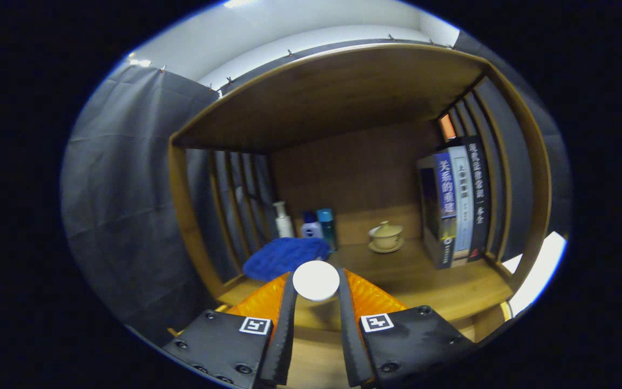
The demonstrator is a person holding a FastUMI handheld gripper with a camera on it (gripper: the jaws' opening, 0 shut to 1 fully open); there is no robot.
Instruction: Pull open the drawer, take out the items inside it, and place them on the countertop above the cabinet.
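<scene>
A small round white object [316, 280] was seen clamped in the gripper [315, 282], with one finger pressed against each of its sides and only its flat white top turned to the camera. What kind of item it was could not be told. The gripper and its load were held above the front edge of the wooden countertop [440, 294], near that edge's left half; whether the white object touched the wood could not be made out.

Just beyond the fingertips, toward the left edge of the countertop, a blue cloth [285, 256] was seen lying in a low heap. Behind it, against the back left corner, three bottles were stood upright close together: a white pump bottle [283, 220], a small blue-and-white bottle [311, 226] and a teal bottle [327, 226].

Nearer the middle of the back edge, a pale lidded teacup [386, 235] was set on a saucer, well apart from the bottles. At the right edge, a row of books [454, 208] was stood upright against the slatted side of the cabinet.

The countertop was roofed by a wooden shelf [332, 97] and closed behind by a brown back panel [354, 167]. Grey cloth [122, 216] was hung outside the left side of the cabinet.
</scene>
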